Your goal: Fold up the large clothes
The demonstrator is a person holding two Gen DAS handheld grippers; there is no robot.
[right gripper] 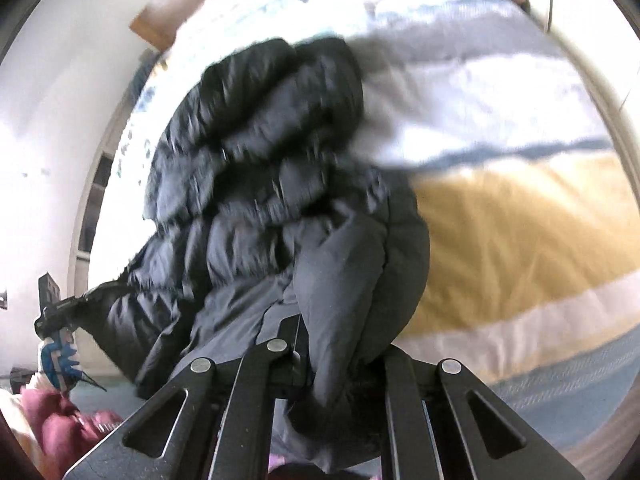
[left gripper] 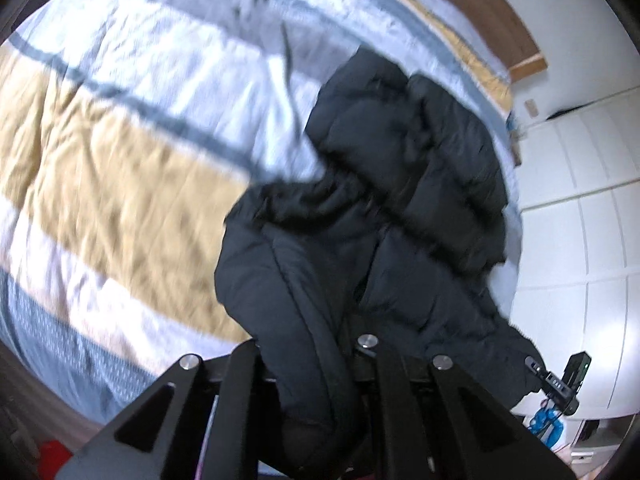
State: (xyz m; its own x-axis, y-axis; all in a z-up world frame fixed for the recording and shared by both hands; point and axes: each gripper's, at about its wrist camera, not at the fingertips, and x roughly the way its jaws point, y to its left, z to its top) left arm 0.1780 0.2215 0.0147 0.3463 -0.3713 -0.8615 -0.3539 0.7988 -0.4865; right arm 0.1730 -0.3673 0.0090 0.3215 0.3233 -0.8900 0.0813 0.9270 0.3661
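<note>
Left gripper: the left gripper (left gripper: 320, 364) is clamped on a thick roll of the black puffer coat (left gripper: 400, 168); padded fabric bulges up between its arms and hides the tips.
Coat from the left: the near end rises off the bed (left gripper: 120, 168) into the grip, while the far part, quilted and heaped, lies on the striped duvet toward the bed's right edge, by the white wardrobe (left gripper: 580, 220).
Right gripper: the right gripper (right gripper: 340, 360), seen in its own view, is likewise closed on a fat fold of the black puffer coat (right gripper: 260, 152), the cloth pinched tight between its arms.
Coat from the right: its bulk trails away from the grip up the left side of the bed (right gripper: 520, 220), the far end near the headboard side; one dark corner runs off to where the other gripper holds it.
Handling: I'd judge it light for its bulk, very soft, springy and slick-shelled, so folds will want to puff open and slide.
Where to hold: seams, hem or collar edge look safest; a pinch of loose padding alone could slip.
Risk: much of the picture is blurred, so which edge each gripper has I cannot tell.
</note>
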